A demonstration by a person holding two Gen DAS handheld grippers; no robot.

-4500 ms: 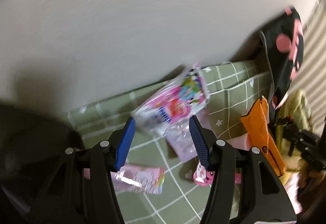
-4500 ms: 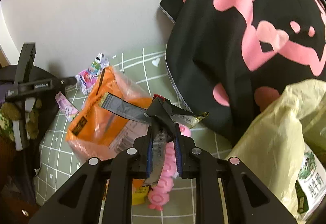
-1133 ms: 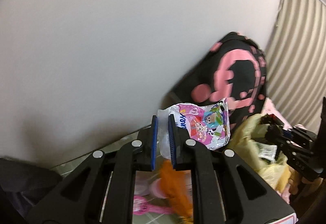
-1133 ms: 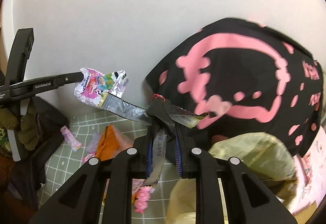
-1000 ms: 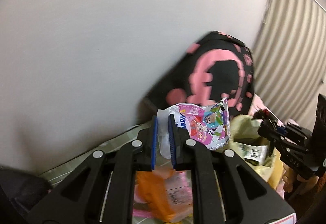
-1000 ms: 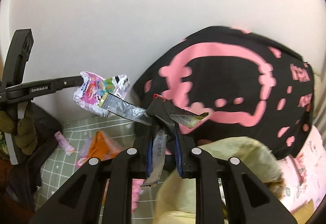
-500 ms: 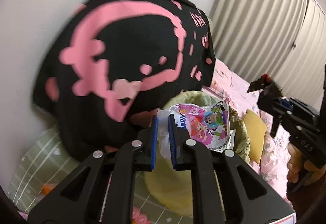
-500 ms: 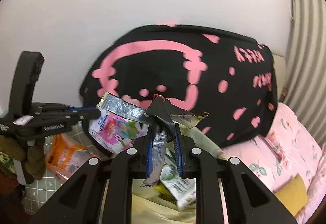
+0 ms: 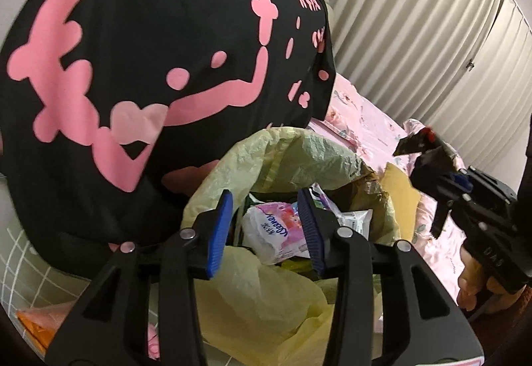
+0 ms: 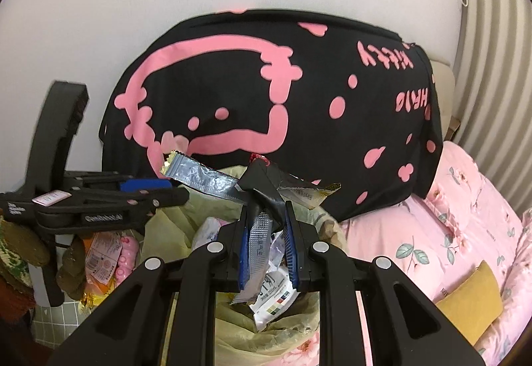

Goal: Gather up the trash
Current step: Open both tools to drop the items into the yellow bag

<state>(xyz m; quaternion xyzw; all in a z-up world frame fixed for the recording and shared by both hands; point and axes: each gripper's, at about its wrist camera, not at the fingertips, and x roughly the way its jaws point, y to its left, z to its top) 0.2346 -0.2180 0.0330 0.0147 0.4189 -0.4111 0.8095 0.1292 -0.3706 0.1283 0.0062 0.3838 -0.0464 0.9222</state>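
Note:
A yellow-green trash bag (image 9: 299, 153) stands open and holds several wrappers. My left gripper (image 9: 264, 229) is open just above its mouth; the pink-and-white snack packet (image 9: 276, 233) lies in the bag below the fingers. My right gripper (image 10: 266, 249) is shut on a bunch of silver and dark foil wrappers (image 10: 206, 178) and holds them over the bag (image 10: 266, 332). The right gripper also shows in the left wrist view (image 9: 432, 166), to the right of the bag. The left gripper shows in the right wrist view (image 10: 146, 186), at the left.
A big black cushion with pink print (image 9: 139, 66) leans on the wall behind the bag (image 10: 266, 99). A pink floral bed cover (image 10: 465, 216) with a mustard pillow (image 10: 468, 296) lies right. An orange packet (image 10: 99, 253) and pink trash lie on the green checked mat at left.
My left gripper swung right over the bag, opened and let the pink packet fall in. My right gripper moved over the bag, still holding the foil wrappers.

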